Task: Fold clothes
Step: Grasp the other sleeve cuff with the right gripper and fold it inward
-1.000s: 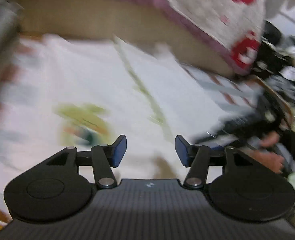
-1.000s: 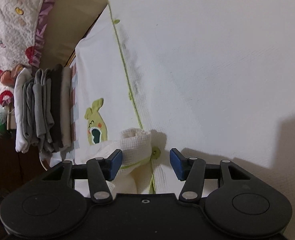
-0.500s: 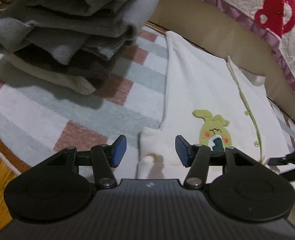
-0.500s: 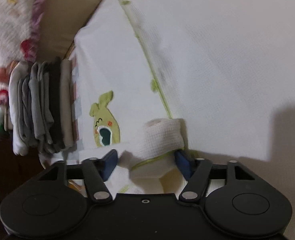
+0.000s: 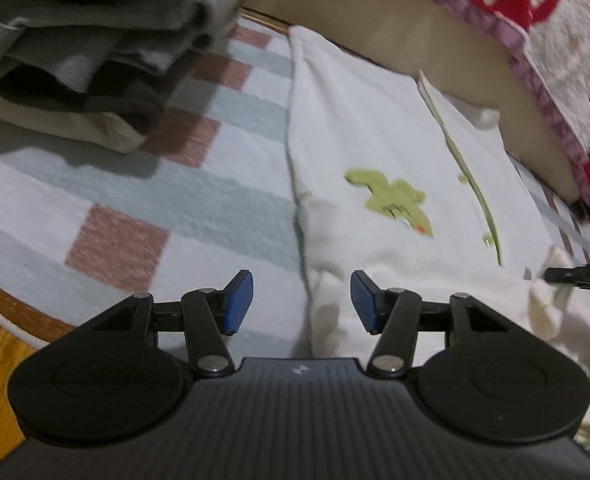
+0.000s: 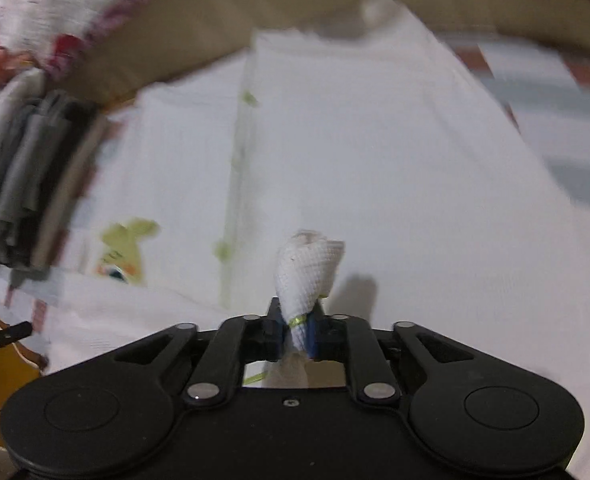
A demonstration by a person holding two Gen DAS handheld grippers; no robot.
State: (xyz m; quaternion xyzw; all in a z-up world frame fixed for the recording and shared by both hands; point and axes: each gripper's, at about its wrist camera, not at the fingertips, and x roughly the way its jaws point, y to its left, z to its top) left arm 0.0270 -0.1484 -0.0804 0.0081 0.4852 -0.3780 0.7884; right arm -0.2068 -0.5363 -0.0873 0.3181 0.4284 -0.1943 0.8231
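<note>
With the right claw just closed on a bunched corner of the white waffle-knit baby garment lying on the checked blanket, the half-open, empty left claw should pinch the near corner before lifting evenly.

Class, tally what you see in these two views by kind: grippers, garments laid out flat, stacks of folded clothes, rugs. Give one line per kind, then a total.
Grippers: 2, left gripper and right gripper
Flat garments: 1, white garment
Stacks: 1, stack
Rugs: 1, rug
Total: 5
</note>
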